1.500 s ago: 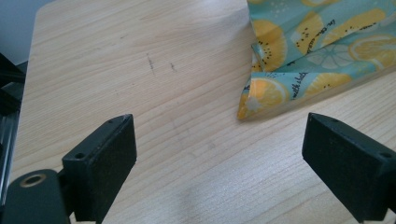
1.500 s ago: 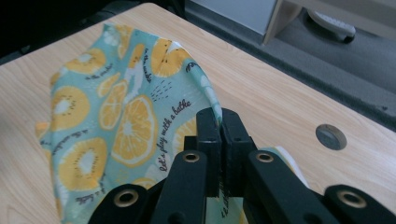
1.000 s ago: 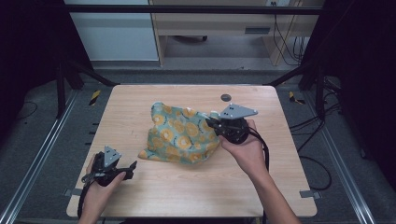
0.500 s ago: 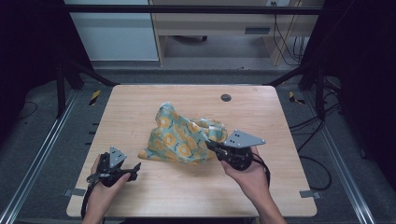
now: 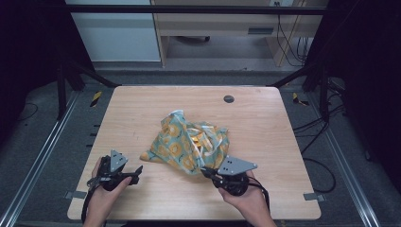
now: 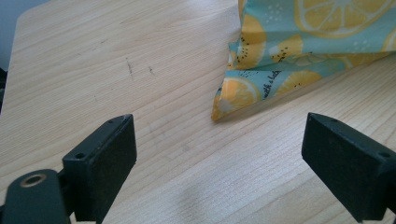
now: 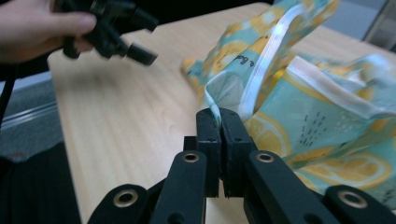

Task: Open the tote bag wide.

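Pinching the lemon-print cloth point(image 7: 299, 116), right gripper point(image 7: 219, 116) fingers clamp shut (left gripper point(image 6: 219, 154) gapes wide, empty).

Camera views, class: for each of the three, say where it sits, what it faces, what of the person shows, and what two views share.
High view: above the table, looking forward and down; both hands, left gripper, right gripper.
Left gripper view: on the left gripper, jaws apart, facing a corner of the lemon-print cloth.
Right gripper view: on the right gripper, shut on the cloth's edge; left hand beyond.
All share the cloth.
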A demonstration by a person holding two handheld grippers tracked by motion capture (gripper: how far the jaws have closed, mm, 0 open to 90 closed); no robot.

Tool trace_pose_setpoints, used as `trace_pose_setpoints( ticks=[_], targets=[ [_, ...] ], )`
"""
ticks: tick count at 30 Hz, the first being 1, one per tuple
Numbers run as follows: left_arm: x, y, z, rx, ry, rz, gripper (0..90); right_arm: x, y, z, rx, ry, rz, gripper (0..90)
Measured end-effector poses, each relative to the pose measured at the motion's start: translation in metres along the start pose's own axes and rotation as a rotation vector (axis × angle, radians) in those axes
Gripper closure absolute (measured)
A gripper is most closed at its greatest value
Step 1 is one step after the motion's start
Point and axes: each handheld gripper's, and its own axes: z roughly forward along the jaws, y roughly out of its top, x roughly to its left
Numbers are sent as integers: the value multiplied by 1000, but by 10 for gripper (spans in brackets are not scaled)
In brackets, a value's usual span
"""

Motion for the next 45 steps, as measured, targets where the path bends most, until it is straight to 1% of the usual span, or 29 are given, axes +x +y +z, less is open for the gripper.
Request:
trace_pose_setpoints(
  ticks=[5, 6, 7, 8, 9, 10, 11, 15, 16, 23, 24, 25, 26, 30, 31, 34, 37, 39, 41, 43, 45],
  targets=[
    [-3, 1, 0, -4, -11, 6, 99, 5, -16, 9, 42, 26, 1, 870],
    [-3, 1, 0, -4, -11, 6, 99, 5, -16, 9, 42, 26, 1, 870],
    [-5, 2, -1, -6, -16, 10, 99, 8, -22, 14, 71, 39, 6, 864],
    [-6, 3, -1, -8, -17, 12, 99, 9, -24, 15, 84, 45, 5, 861],
    [-6, 3, -1, -8, -17, 12, 99, 11, -27, 17, 103, 43, -2, 859],
    [-6, 3, -1, -8, -19, 13, 99, 11, -27, 17, 103, 43, -2, 859],
    [-7, 4, -1, -9, -20, 17, 99, 11, -28, 18, 114, 40, -5, 857],
    [-8, 5, -3, -19, -29, 16, 99, 10, -33, 20, 138, 40, 18, 855],
    [-8, 5, -3, -20, -33, 16, 99, 10, -33, 20, 138, 40, 18, 855],
    [-13, 8, -5, -24, -48, 30, 105, 8, -41, 23, 193, 40, 40, 852],
    [-13, 8, -5, -24, -48, 30, 105, 8, -41, 23, 193, 40, 40, 852],
    [-14, 8, -5, -21, -49, 32, 105, 7, -44, 25, 229, 39, 53, 852],
    [-14, 8, -4, -20, -49, 33, 105, 7, -44, 25, 229, 39, 53, 852],
    [-14, 9, -4, -18, -62, 27, 110, 3, -51, 29, 290, 14, 74, 846],
    [-15, 11, -6, -23, -71, 30, 110, 3, -51, 29, 290, 14, 74, 846],
    [-18, 20, -9, -40, -88, 49, 116, 2, -50, 27, 272, 16, 87, 824],
    [-23, 37, -11, -63, -118, 65, 117, 1, -49, 26, 268, 9, 90, 793],
    [-26, 52, -11, -79, -129, 73, 116, 1, -49, 25, 261, 12, 91, 794],
    [-27, 68, -8, -82, -152, 94, 116, 1, -48, 25, 258, 13, 84, 820],
    [-31, 89, -4, -92, -157, 116, 114, 1, -48, 24, 261, 15, 79, 857],
    [-34, 108, -1, -102, -163, 125, 113, 2, -48, 24, 270, 10, 72, 879]
  ],
)
